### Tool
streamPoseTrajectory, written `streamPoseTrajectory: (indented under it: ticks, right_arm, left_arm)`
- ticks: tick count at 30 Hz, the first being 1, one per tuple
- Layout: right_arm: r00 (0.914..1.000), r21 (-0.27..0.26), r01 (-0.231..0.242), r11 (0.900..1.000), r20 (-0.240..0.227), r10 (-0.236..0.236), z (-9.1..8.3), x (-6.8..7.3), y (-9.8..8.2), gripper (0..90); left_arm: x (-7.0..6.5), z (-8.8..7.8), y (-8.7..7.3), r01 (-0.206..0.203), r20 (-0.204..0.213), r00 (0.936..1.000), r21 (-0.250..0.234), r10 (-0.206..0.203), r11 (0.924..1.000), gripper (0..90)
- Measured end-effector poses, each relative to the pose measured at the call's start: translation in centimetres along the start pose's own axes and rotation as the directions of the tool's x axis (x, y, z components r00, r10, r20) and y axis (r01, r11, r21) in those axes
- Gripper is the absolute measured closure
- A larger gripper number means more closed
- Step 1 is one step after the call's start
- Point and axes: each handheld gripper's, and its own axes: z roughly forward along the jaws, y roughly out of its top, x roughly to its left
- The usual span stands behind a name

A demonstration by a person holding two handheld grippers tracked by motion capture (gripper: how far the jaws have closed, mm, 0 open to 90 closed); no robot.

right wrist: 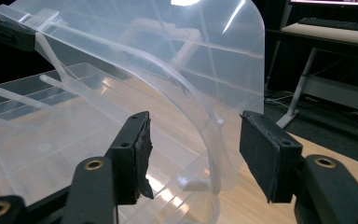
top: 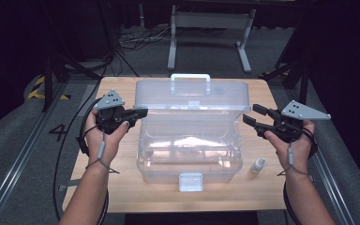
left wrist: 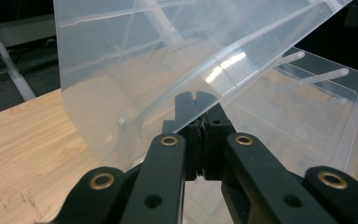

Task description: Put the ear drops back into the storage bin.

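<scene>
Near right on the wooden table point(top: 122, 187), a small white bottle point(top: 258, 165) stands just beside the clear plastic box point(top: 190, 161). My left gripper point(top: 142, 112) is pinched closed on the left edge of its raised lid point(top: 192, 96). My right gripper point(top: 253, 114) is spread apart, straddling the lid's right edge. The white handle point(top: 190, 78) sits farthest.

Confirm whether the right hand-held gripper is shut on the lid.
No: the right hand-held gripper stands open, straddling the clear plastic lid's edge untouched.
</scene>
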Motion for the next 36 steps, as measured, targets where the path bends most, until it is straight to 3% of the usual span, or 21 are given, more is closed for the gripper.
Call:
streamPoseTrajectory:
  ticks: [6, 10, 27, 31, 36]
  right_arm:
    - [0.9992, 0.011, 0.033, 0.999, 0.022, -0.033, 1.0, -0.1, 0.8, 44.8]
    - [0.9977, 0.004, 0.056, 0.998, 0.039, -0.056, 1.3, 0.1, 1.4, 45.3]
    - [0.9864, 0.008, 0.098, 0.995, 0.132, -0.098, 2.7, 0.6, 2.3, 48.7]
    - [0.9747, 0.004, 0.139, 0.990, 0.176, -0.137, 2.8, 1.0, 2.4, 51.7]
    - [0.9731, -0.014, 0.133, 0.991, 0.192, -0.128, 2.9, 0.9, 2.3, 54.9]
  left_arm:
    - [0.1, 0.1, 0.2, 0.002, -0.001, 1.0000, 0.004, -0.002, 1.0000, 87.6]
    - [0.3, 0.0, 0.3, 0.038, 0.054, 0.9978, -0.025, -0.037, 0.9990, 87.5]
    - [0.0, 0.2, 1.0, 0.000, 0.009, 1.0000, -0.011, 0.000, 0.9999, 87.6]
    - [-0.1, 0.2, 1.1, -0.004, 0.004, 1.0000, -0.010, 0.004, 0.9999, 87.3]
    - [0.0, 0.2, 1.3, -0.008, 0.001, 1.0000, -0.011, 0.008, 0.9999, 86.8]
